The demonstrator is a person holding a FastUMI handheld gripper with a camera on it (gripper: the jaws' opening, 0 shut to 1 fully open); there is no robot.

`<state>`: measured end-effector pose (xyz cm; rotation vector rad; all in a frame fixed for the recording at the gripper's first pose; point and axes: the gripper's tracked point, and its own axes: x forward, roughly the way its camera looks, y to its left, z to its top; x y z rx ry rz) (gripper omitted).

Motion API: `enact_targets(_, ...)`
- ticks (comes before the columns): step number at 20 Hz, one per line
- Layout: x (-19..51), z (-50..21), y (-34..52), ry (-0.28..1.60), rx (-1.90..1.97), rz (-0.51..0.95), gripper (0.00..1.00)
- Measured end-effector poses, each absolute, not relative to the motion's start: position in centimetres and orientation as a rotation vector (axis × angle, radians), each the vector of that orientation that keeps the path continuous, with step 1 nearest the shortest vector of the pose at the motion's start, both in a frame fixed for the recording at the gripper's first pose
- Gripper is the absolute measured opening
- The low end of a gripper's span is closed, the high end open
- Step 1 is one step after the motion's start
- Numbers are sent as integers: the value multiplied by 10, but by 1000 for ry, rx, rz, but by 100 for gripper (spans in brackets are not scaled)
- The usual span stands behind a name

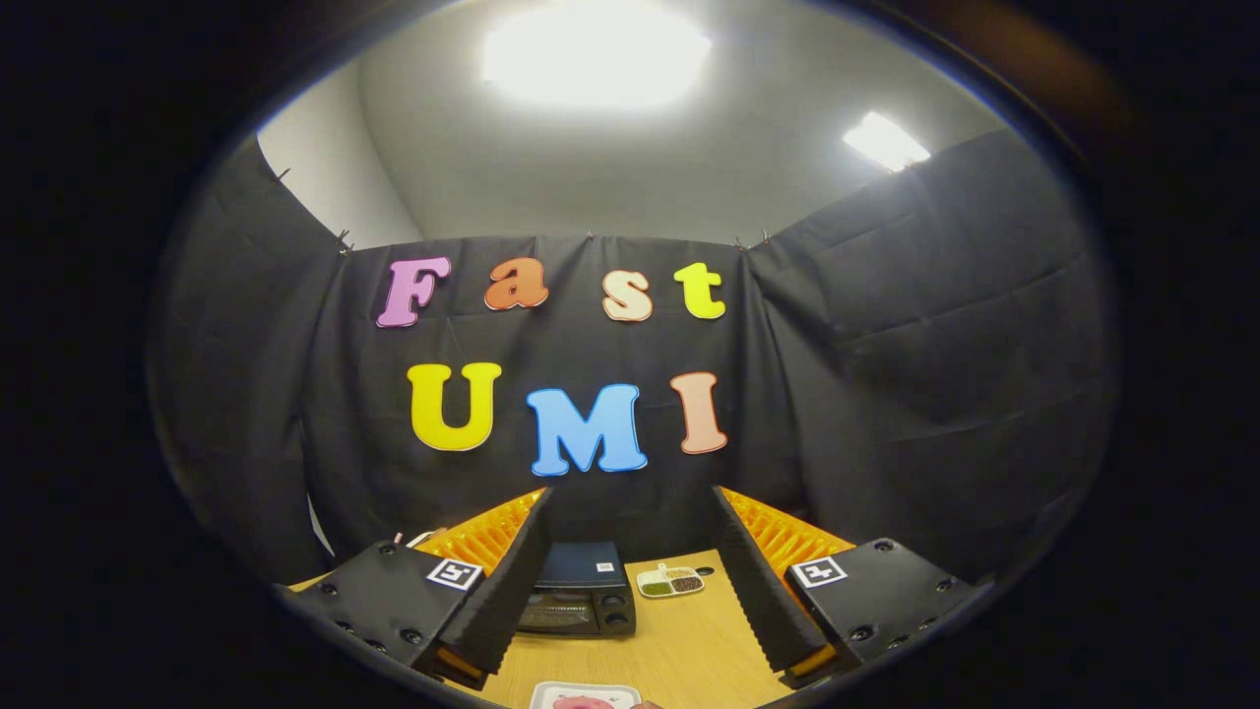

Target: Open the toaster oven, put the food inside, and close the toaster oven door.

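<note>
Gripper point(630, 571) hung high with fingers spread wide and empty, toaster oven point(581, 596) shut on the wooden table point(679, 650) beyond them, food plate point(583, 697) nearer; best approach was probably dropping low and squaring to the door's top edge before pulling.

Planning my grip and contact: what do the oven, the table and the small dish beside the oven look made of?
Oven: dark, likely painted metal, with a glossy, probably glass door.
Table: pale wood or laminate, faint grain, matte.
Dish: white, smooth, plastic or ceramic; too small to tell.
The gripper is open, fingers apart, holding nothing.
</note>
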<state>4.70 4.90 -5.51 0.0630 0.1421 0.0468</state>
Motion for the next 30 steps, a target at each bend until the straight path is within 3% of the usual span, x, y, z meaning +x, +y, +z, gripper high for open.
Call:
enact_targets(10,101,-106,146,177,90,144,98)
enact_targets(30,199,-340,255,490,99,214,98)
